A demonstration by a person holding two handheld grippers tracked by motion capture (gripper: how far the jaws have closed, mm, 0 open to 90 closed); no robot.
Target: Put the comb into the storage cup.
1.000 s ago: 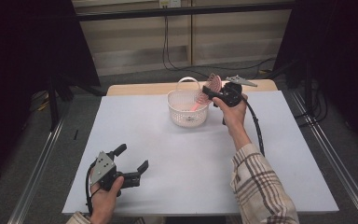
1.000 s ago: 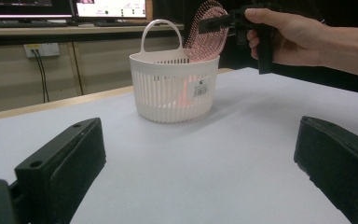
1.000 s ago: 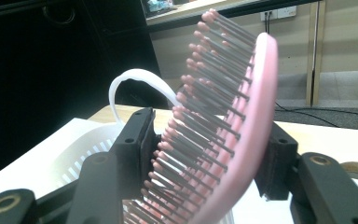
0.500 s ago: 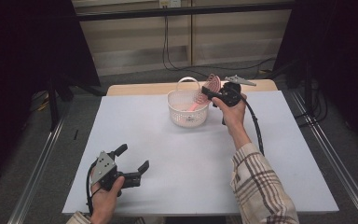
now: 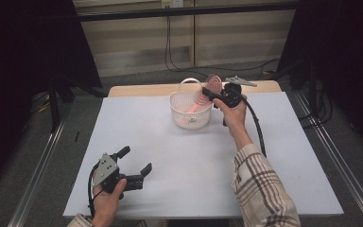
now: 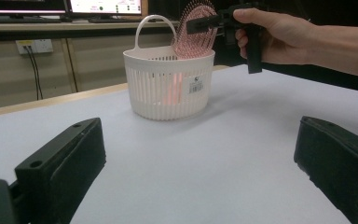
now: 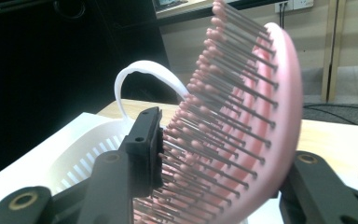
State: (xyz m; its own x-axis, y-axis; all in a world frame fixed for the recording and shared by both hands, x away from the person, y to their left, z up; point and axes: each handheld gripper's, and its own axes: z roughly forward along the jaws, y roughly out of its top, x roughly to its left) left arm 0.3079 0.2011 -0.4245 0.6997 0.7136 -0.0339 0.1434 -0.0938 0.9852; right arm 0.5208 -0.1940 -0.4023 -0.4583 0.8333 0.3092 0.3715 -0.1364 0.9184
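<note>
While our right tool clamps the pink hairbrush across its bristles over the white basket, and the left tool gapes wide, we judge springy bristles could let it slip.

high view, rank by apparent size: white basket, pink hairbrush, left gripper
1. white basket, largest.
2. left gripper, a little smaller; it sits nearer the camera, so that gap is unsure.
3. pink hairbrush, smallest; its handle is partly hidden in the basket.
</note>
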